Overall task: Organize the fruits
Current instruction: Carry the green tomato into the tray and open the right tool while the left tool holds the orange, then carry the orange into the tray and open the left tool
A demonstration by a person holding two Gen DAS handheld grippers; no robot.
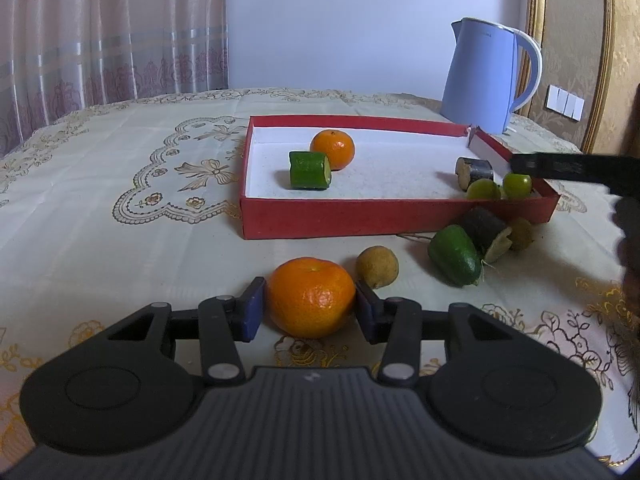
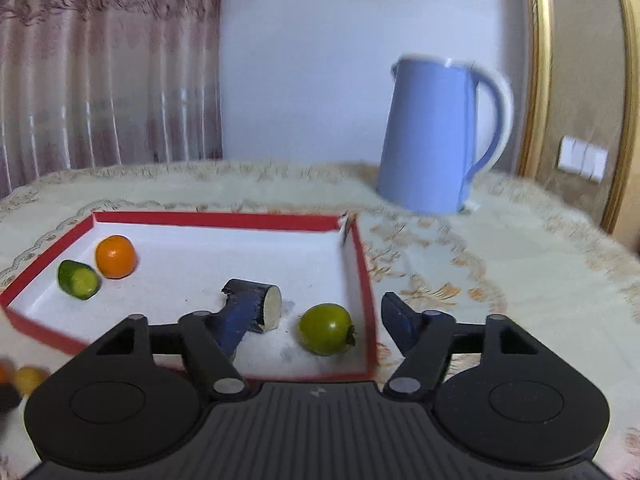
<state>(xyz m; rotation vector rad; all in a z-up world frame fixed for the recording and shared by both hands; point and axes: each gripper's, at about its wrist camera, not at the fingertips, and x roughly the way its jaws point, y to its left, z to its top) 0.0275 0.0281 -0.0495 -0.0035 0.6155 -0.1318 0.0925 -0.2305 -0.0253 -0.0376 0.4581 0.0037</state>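
You had a table w/ a cream embroidered cloth (image 1: 120, 152). Directly on it sat a red tray (image 1: 360, 216), and behind it, at the far right, a blue kettle (image 1: 480, 80). In front of the tray lay a big orange (image 1: 311, 297), a tan longan (image 1: 377, 266), a green cucumber piece (image 1: 454, 255), a dark cane piece (image 1: 486, 226) & another small brownish fruit (image 1: 522, 233).

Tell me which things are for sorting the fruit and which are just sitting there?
For the job: red tray, tangerine in the left gripper, green fruit by the right gripper, loose fruit pile.
Just there: blue kettle, tablecloth.
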